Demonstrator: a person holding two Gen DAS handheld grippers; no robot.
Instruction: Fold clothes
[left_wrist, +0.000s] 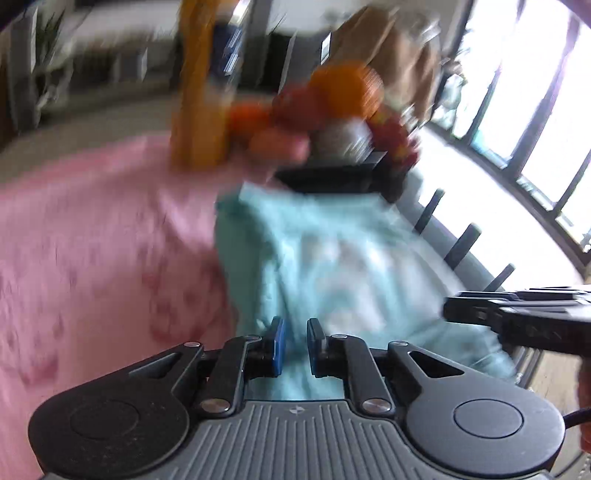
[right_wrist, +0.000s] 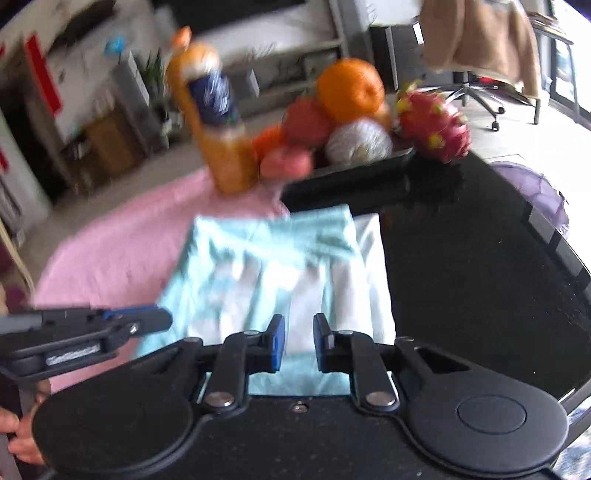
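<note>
A light blue and white garment (left_wrist: 332, 258) (right_wrist: 266, 266) lies partly folded, half on a pink cloth (left_wrist: 92, 240) (right_wrist: 110, 251) and half on the black table (right_wrist: 480, 277). My left gripper (left_wrist: 295, 325) hovers low over the garment's near edge, its blue pads a narrow gap apart with only cloth seen beyond them. My right gripper (right_wrist: 299, 321) sits the same way over the near right part, pads slightly apart and nothing pinched. Each gripper shows in the other's view: the left gripper (right_wrist: 162, 319) at the garment's left edge, the right gripper (left_wrist: 448, 308) at its right edge.
An orange juice bottle (right_wrist: 218, 122) (left_wrist: 199, 110) stands on the pink cloth behind the garment. Beside it is a black tray (right_wrist: 351, 177) piled with fruit, with a dragon fruit (right_wrist: 432, 125) at its right. Chair backs (left_wrist: 461, 243) line the table's right edge.
</note>
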